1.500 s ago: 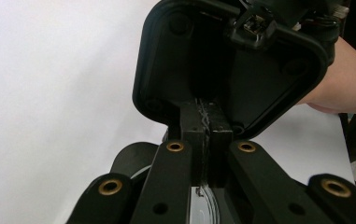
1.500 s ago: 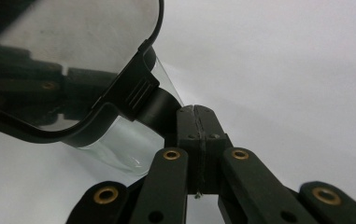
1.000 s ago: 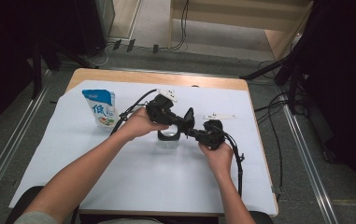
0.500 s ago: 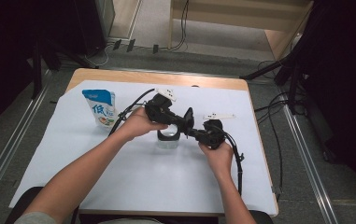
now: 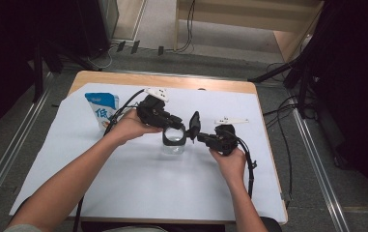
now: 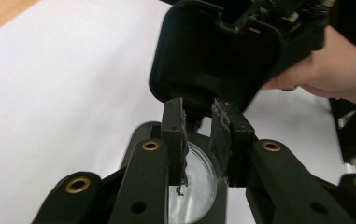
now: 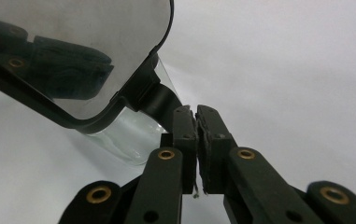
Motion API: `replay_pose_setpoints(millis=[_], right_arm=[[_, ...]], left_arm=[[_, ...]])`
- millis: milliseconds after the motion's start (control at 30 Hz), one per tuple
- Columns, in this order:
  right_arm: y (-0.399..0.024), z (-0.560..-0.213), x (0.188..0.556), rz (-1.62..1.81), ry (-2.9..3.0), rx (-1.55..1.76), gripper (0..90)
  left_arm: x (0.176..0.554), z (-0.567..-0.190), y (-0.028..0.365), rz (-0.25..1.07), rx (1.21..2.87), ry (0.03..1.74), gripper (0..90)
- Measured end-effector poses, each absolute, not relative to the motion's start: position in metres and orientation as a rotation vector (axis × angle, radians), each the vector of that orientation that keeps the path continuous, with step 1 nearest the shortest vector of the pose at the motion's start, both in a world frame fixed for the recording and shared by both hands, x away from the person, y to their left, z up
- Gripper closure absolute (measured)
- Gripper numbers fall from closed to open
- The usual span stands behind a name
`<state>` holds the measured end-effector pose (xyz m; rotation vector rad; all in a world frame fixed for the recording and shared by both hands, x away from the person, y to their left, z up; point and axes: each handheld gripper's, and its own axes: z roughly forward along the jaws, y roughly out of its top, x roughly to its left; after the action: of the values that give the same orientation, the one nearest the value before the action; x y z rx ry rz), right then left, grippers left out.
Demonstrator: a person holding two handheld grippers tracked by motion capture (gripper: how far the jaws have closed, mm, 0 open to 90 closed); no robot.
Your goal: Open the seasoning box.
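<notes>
A clear glass jar (image 5: 173, 142) with a black rim stands mid-table on the white sheet. Its hinged black lid (image 5: 193, 124) stands swung up. My right gripper (image 5: 201, 137) comes in from the right and is shut on the lid's tab (image 7: 159, 100); the lid (image 7: 73, 51) and the jar (image 7: 129, 135) lie just beyond its jaws. My left gripper (image 5: 174, 126) hovers at the jar's left rim. Its jaws have just been opening: the left gripper (image 6: 198, 109) shows a gap between the pads, with the jar's mouth (image 6: 196, 182) below and the lid (image 6: 213, 51) ahead.
A blue and white pouch (image 5: 102, 108) stands at the back left of the white sheet (image 5: 123, 183). Black cables trail from both grippers across the table. The wooden table edge (image 5: 172, 82) runs along the back.
The left hand has drawn slightly left and up from the jar's rim. The right hand and the raised lid have stayed in place.
</notes>
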<state>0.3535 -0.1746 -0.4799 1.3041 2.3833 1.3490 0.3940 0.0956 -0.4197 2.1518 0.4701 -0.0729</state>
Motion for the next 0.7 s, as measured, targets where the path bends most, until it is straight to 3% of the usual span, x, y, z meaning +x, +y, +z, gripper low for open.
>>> replay_pose_setpoints(millis=[200, 700], right_arm=[[-0.177, -0.480, 0.352, 1.356, 2.384, 1.286, 80.7], [-0.188, -0.474, 0.337, 1.380, 2.326, 1.231, 69.4]], left_arm=[[0.390, -0.423, 0.107, -0.117, 2.163, 0.495, 59.4], [0.375, -0.432, 0.139, -0.134, 2.135, 0.556, 47.3]])
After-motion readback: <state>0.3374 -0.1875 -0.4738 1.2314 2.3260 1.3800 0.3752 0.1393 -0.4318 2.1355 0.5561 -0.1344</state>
